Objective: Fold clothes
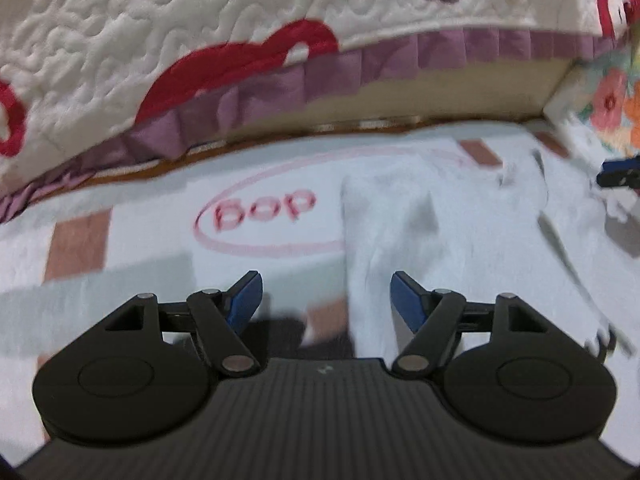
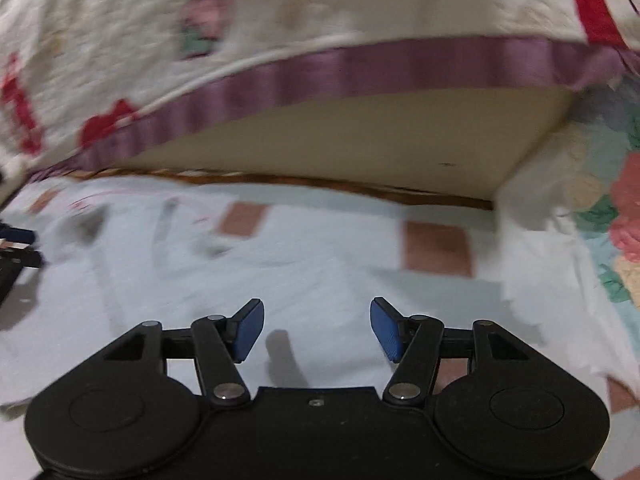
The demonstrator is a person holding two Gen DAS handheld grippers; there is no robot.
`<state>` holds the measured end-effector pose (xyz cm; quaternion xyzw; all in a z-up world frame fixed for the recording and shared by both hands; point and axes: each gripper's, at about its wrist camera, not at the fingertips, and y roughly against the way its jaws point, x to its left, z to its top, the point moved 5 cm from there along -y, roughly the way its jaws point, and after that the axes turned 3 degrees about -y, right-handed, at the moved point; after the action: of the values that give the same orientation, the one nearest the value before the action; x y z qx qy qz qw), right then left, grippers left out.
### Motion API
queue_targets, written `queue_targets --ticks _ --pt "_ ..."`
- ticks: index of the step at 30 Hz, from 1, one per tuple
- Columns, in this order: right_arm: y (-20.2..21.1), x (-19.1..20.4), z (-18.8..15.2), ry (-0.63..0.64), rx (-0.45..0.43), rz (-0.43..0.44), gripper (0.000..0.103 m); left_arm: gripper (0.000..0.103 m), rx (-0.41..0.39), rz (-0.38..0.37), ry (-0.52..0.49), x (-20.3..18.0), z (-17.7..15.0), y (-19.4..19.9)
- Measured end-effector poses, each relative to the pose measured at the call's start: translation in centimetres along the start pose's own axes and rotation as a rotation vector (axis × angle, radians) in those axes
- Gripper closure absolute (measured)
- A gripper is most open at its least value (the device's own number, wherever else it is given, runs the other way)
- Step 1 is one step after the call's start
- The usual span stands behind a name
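1. Nearest us in the left wrist view is the left hand-held gripper (image 1: 326, 294), its blue pads spread apart with nothing between them.
2. We see the right hand-held gripper (image 2: 317, 326) likewise spread wide and empty, hovering over the sheet (image 2: 304, 264), a pale one with pink squares.
3. Both views are smeared by motion, so edges and folds are hard for us to read.
4. A white garment (image 1: 420, 220) lies flat on the sheet, just ahead of the left hand-held gripper and slightly toward its right pad; we cannot tell what kind of garment it is.
5. Its near end runs out of sight beneath the gripper body.
6. Beside it on the sheet is a pink oval print (image 1: 268, 208) with letters, partly covered by the garment.
7. Beyond, a quilt (image 1: 160, 40) with a purple frill hangs down, cut off at the top.
8. At the right edge of the left view only a dark tip of the other gripper shows.
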<state>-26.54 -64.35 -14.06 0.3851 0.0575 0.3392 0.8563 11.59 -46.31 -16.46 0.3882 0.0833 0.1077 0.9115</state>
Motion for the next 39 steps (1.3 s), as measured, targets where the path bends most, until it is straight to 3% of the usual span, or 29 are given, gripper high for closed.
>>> queue_targets --ticks 4,7,9,13,15,16,17,18,19,22,24,26,30,32,35,36,37,39 --pt "-2.0 -4.7 2.5 -0.074 -0.058 -0.081 0.039 0.032 -0.027 -0.078 0.041 -0.6 2.3 -1.1" --pt "-3.1 -6.7 1.8 -0.17 -0.024 -0.062 0.039 0.032 0.031 -0.064 0.1 -0.6 2.6 -3.8" --pt "-3.7 -7.4 1.1 -0.202 -0.003 -0.059 0.039 0.031 0.03 -0.02 0.086 -0.7 2.6 -4.9" --pt "-4.2 -7.7 -0.1 -0.237 -0.003 -0.046 0.035 0.033 0.036 -0.003 0.108 -0.8 2.9 -5.4" --pt "-4.2 -7.5 -0.3 -0.232 -0.012 -0.05 0.034 0.049 0.022 0.012 0.117 -0.8 3.0 -5.4" --pt "-4.2 -7.1 -0.3 -0.194 -0.014 -0.046 0.034 0.074 0.022 0.021 0.103 -0.9 3.1 -5.4" --pt "-4.2 -6.8 -0.3 -0.156 -0.016 -0.043 0.047 0.087 0.023 0.02 0.085 -1.0 3.2 -5.4" --pt "-4.2 -6.5 -0.3 -0.117 -0.018 -0.039 0.086 0.089 0.017 0.03 0.07 -1.3 3.4 -5.2" --pt "-4.2 -6.2 -0.3 -0.079 -0.02 -0.035 0.094 0.092 0.009 0.048 0.054 -1.6 3.6 -5.0" --pt "-3.1 -5.8 1.2 -0.04 -0.108 -0.072 0.095 0.094 -0.082 0.166 0.036 -2.0 4.5 -3.6" --pt "-2.4 -5.7 2.3 -0.022 -0.163 -0.101 0.095 0.094 -0.149 0.188 0.015 -2.6 5.1 -2.8" --pt "-2.5 -5.6 3.1 0.017 -0.172 -0.119 0.096 0.094 -0.183 0.211 -0.01 -3.1 5.6 -2.4" --pt "-2.9 -5.8 4.0 -0.002 -0.169 -0.127 0.096 0.094 -0.253 0.257 0.062 -2.0 7.3 -1.3" --pt "-3.1 -6.0 4.4 -0.012 -0.168 -0.13 0.096 0.094 -0.273 0.274 0.083 -1.0 8.0 -1.1" --pt "-3.4 -6.2 5.1 -0.027 -0.166 -0.136 0.09 0.086 -0.194 0.267 0.097 -0.4 7.5 -3.0" --pt "-3.5 -6.3 5.3 -0.032 -0.165 -0.138 0.079 0.082 -0.147 0.251 0.098 -0.3 7.0 -3.7" --pt "-3.6 -6.3 5.5 -0.037 -0.164 -0.139 0.072 0.069 -0.121 0.243 0.095 -0.2 6.4 -3.9" --pt "-3.8 -6.5 6.0 -0.047 -0.163 -0.143 0.04 0.056 -0.138 0.212 0.102 -0.1 5.2 -3.0"
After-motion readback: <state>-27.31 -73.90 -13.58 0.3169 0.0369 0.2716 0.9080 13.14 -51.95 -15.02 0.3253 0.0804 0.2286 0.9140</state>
